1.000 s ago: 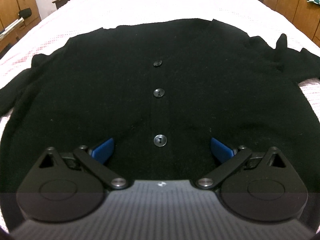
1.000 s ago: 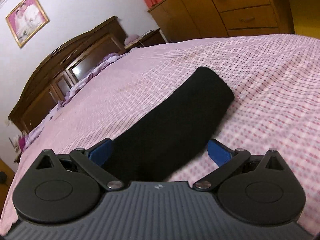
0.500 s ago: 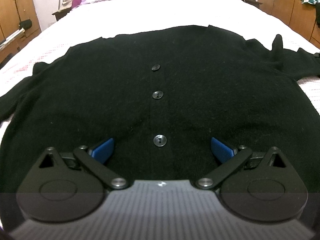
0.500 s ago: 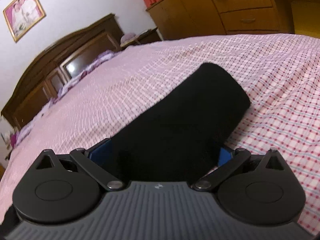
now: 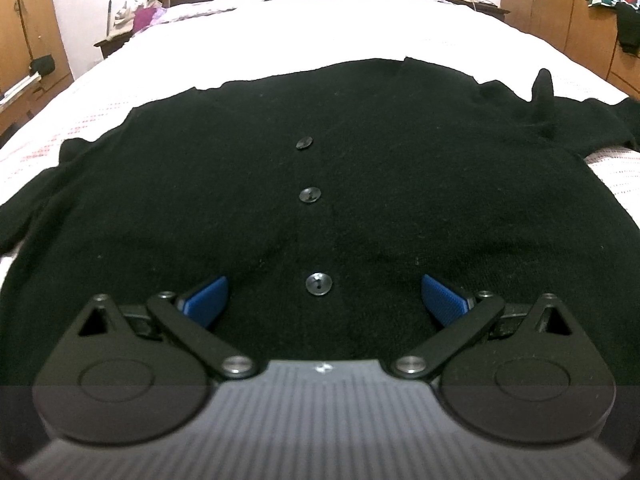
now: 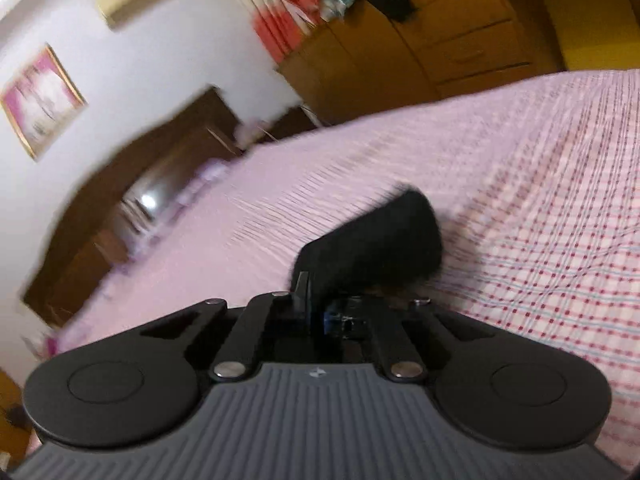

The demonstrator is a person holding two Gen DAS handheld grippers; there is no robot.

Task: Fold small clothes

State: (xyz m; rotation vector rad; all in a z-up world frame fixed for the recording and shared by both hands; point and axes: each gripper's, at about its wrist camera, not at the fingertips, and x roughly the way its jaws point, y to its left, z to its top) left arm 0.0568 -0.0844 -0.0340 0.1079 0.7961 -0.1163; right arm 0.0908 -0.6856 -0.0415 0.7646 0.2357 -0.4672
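Pinching the black sleeve (image 6: 372, 236) between fingers drawn tight together, the right tool (image 6: 320, 312) holds the cuff end raised off the checked bed (image 6: 540, 200). The left tool (image 5: 324, 300) hovers spread wide over the near hem of the cardigan (image 5: 320, 200), touching nothing that I can see.

The cardigan lies flat, front up, across the middle of the bed, collar at the far side, one sleeve running off left and the other off right.

What could go wrong — in my judgement:
- The grip looks to be only on the cuff. A quick pull across could slip the knit out of the tool, and the sleeve would drop short of the body.
- The right view is blurred, so the tool seems to be moving fast; a fast swing would drag the shoulder and skew the body, since the left tool is not pinning the hem.
- A bump of cloth (image 5: 542, 88) stands up at the far right shoulder. Folding the sleeve over it would trap a lump — the fold would not lie flat.
- Soft knit on a soft bed may bunch rather than crease.

Count:
- cardigans: one
- buttons (image 5: 319, 283) in view: three, in a line down the front
- sleeves: two, one held
- tools: two
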